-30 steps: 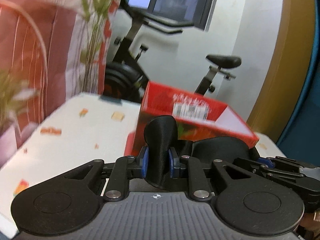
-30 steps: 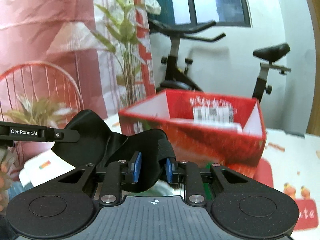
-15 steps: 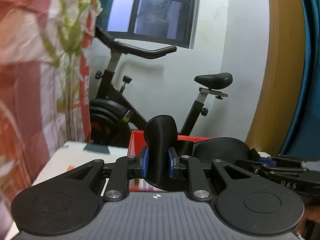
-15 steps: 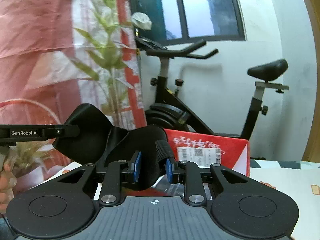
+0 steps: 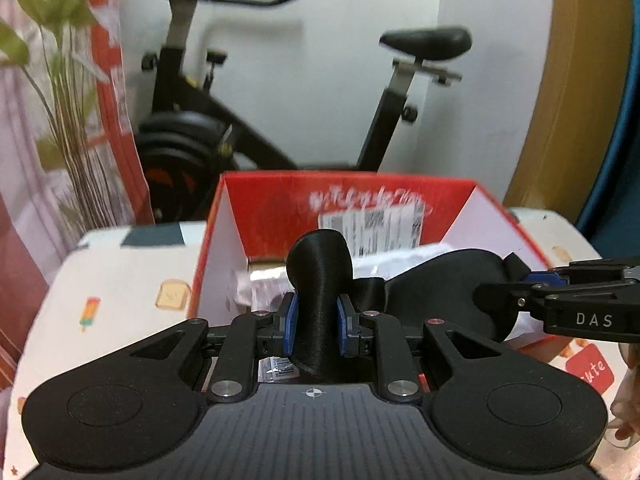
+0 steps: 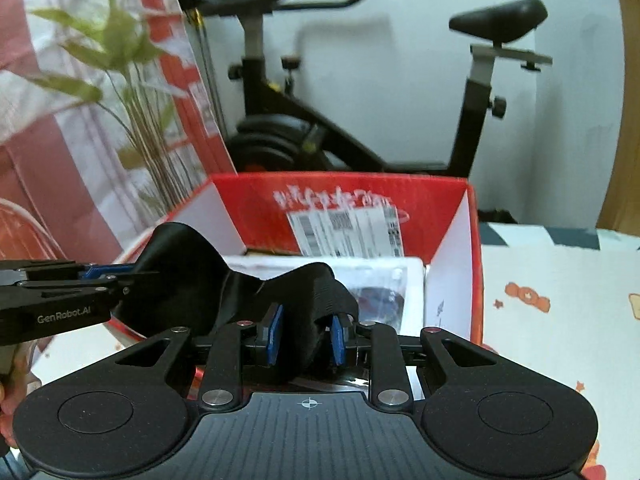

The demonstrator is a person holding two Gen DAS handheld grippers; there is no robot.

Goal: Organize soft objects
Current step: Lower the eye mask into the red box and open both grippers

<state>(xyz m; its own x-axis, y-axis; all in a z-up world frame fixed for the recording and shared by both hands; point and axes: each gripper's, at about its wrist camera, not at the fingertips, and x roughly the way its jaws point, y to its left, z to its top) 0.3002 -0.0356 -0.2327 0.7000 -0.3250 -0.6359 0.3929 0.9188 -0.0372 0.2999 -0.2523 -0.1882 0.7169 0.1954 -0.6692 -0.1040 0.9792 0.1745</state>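
A black soft fabric piece [image 5: 320, 280] hangs between both grippers over the open red cardboard box [image 5: 348, 196]. My left gripper [image 5: 317, 322] is shut on one end of it. My right gripper [image 6: 306, 334] is shut on the other end [image 6: 312, 300]. The fabric [image 6: 180, 264] spans across the box [image 6: 340, 196] opening. The right gripper shows at the right of the left wrist view [image 5: 560, 292]; the left gripper shows at the left of the right wrist view [image 6: 56, 292]. White plastic packets [image 6: 376, 280] lie inside the box.
The box stands on a table with a white patterned cloth [image 6: 560, 300]. An exercise bike [image 5: 240, 128] stands behind it against a white wall. A green plant [image 6: 132, 92] and a red-white curtain are at the left. A wooden frame [image 5: 560, 100] is at the right.
Both grippers have tilted down and come closer over the box with the fabric; the box interior is now in view below them.
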